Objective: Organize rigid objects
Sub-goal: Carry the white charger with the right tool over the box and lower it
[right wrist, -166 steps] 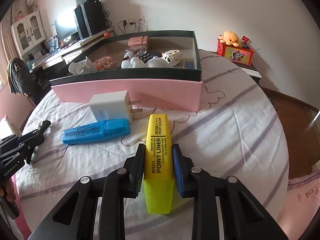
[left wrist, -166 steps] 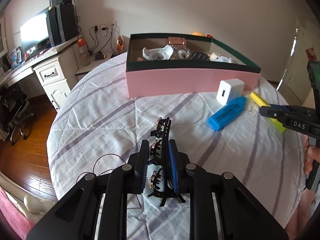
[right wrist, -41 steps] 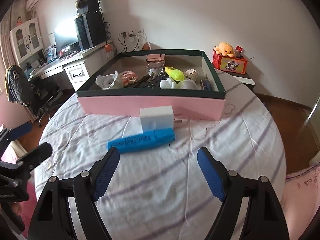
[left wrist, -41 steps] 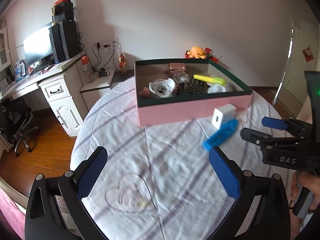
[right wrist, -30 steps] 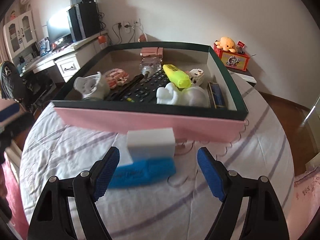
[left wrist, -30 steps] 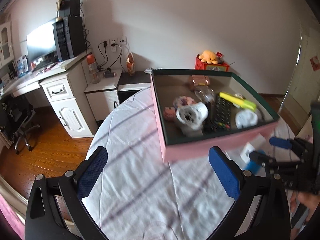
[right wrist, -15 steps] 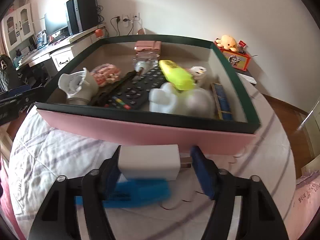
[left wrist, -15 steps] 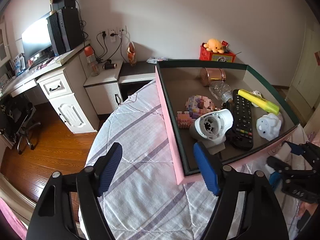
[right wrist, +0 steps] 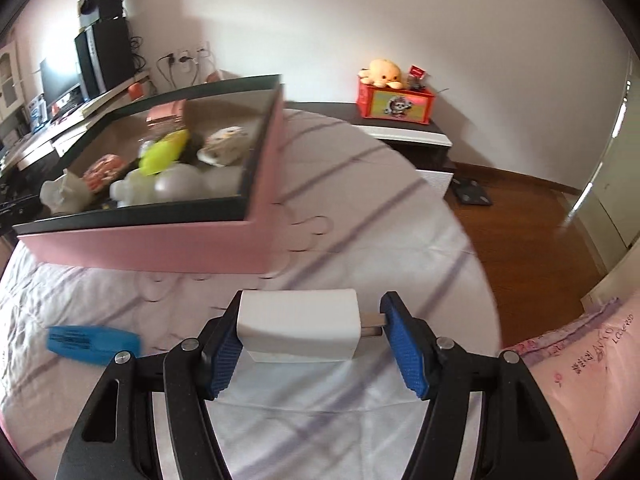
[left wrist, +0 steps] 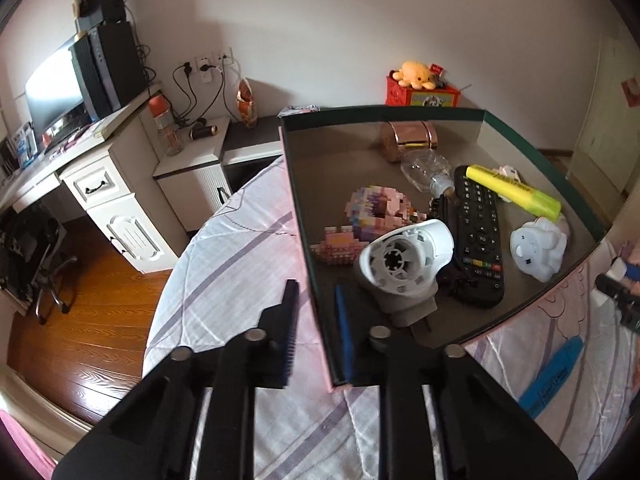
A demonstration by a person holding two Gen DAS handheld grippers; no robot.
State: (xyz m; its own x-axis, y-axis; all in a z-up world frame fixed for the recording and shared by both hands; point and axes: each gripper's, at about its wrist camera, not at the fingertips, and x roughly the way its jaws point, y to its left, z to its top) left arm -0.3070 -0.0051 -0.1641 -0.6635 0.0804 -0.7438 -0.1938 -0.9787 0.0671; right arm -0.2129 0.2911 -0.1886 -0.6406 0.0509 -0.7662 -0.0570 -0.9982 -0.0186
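Note:
A pink box with a dark green rim [left wrist: 298, 216] [right wrist: 256, 216] stands on the striped cloth table. It holds a yellow highlighter [left wrist: 514, 194], a black remote [left wrist: 478, 236], a white round gadget [left wrist: 404, 260], a white toy [left wrist: 538, 246] and other things. My left gripper [left wrist: 316, 326] straddles the box's left wall, one pad outside, one inside, nearly closed on it. My right gripper [right wrist: 310, 338] holds a white plug charger [right wrist: 298, 324] between its pads; the right pad touches the prongs. A blue highlighter [right wrist: 94, 344] [left wrist: 552, 376] lies on the cloth.
A desk with monitor and speakers [left wrist: 92, 76] stands at the left. A low cabinet carries a red box with a plush octopus [right wrist: 394, 98]. Wood floor [right wrist: 532, 232] lies beyond the table's right edge. A pink bedcover [right wrist: 592, 380] is at the lower right.
My left gripper has moved down onto the box's left wall and narrowed around it. My right gripper has closed on the white charger and swung right; the box now sits to its left.

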